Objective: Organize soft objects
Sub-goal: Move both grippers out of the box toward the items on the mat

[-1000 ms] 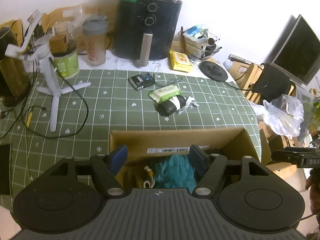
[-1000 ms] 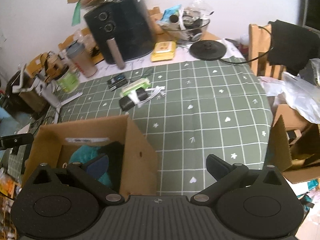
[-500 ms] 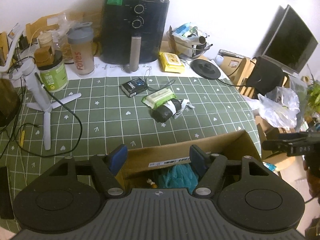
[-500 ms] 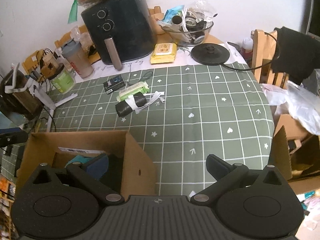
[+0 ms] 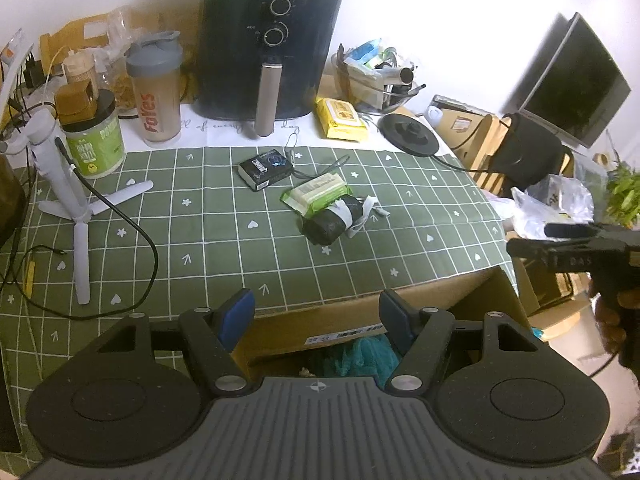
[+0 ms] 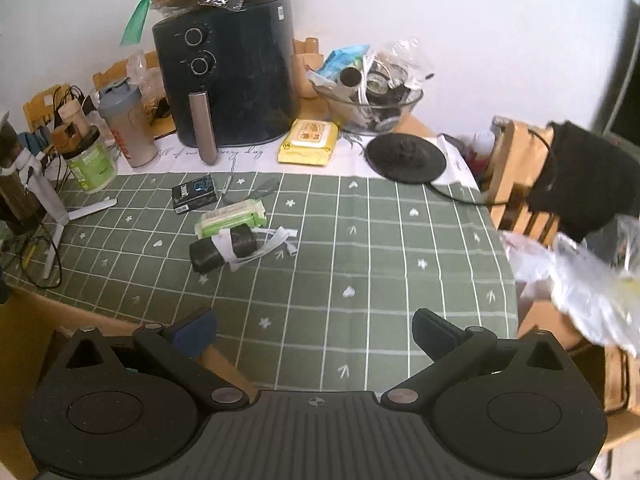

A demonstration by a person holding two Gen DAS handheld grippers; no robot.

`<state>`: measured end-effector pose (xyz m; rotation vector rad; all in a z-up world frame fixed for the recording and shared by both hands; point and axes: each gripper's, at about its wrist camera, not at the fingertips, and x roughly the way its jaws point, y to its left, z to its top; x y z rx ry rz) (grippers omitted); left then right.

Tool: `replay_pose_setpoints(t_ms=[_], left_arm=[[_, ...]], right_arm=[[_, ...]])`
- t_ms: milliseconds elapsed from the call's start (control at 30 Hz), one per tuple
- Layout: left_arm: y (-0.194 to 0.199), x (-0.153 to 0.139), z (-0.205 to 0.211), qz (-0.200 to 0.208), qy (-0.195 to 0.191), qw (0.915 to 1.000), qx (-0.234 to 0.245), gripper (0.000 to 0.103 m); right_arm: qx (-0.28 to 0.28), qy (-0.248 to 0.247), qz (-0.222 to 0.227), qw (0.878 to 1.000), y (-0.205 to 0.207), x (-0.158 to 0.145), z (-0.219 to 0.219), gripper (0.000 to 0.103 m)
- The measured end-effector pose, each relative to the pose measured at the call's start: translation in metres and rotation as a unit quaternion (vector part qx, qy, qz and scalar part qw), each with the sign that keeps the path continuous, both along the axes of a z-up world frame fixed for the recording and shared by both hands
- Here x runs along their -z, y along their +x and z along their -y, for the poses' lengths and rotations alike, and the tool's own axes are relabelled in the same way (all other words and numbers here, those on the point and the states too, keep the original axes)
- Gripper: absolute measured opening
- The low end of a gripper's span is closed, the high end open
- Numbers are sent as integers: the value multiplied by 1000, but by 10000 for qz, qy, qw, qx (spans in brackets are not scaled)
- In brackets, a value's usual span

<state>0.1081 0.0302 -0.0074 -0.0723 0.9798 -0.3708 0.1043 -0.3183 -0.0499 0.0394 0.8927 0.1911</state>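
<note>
An open cardboard box [image 5: 360, 316] stands at the near edge of the table, and a teal fluffy soft thing [image 5: 362, 356] lies inside it. My left gripper [image 5: 318, 316] is open and empty, held over the box's far wall. My right gripper [image 6: 314, 330] is open and empty above the green checked cloth [image 6: 360, 248], to the right of the box corner [image 6: 224, 364]. It also shows from the side in the left wrist view [image 5: 568, 246]. A black roll with a white band [image 5: 332, 220] [image 6: 224, 246] and a green wipes pack [image 5: 316, 194] [image 6: 232, 218] lie mid-table.
A black air fryer [image 5: 272, 40] [image 6: 228, 68], a shaker bottle [image 5: 154, 88], a green jar [image 5: 94, 140], a yellow wipes pack [image 6: 308, 142] and a glass bowl of clutter [image 6: 372, 100] line the back. A white tripod [image 5: 76, 208] with cable stands left. A small black box [image 6: 194, 192] lies mid-table.
Both grippers have pulled back and up from the box, so more of the table shows and less of the box inside. Both stay open.
</note>
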Motion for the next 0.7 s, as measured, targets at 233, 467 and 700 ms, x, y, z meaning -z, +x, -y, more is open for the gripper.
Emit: replay_pose_setpoints(t_ms=[233, 467, 700], left_arm=[[6, 4, -11, -75, -64, 9999, -58, 68], [8, 7, -29, -138, -130, 9995, -240, 68], [7, 10, -44, -231, -151, 9986, -459, 68]], right_arm=[[-602, 216, -239, 9977, 33, 5, -9, 103], [-1257, 451, -436, 9901, 71, 14, -24, 103], [-1959, 502, -497, 9781, 104, 33, -43, 103]])
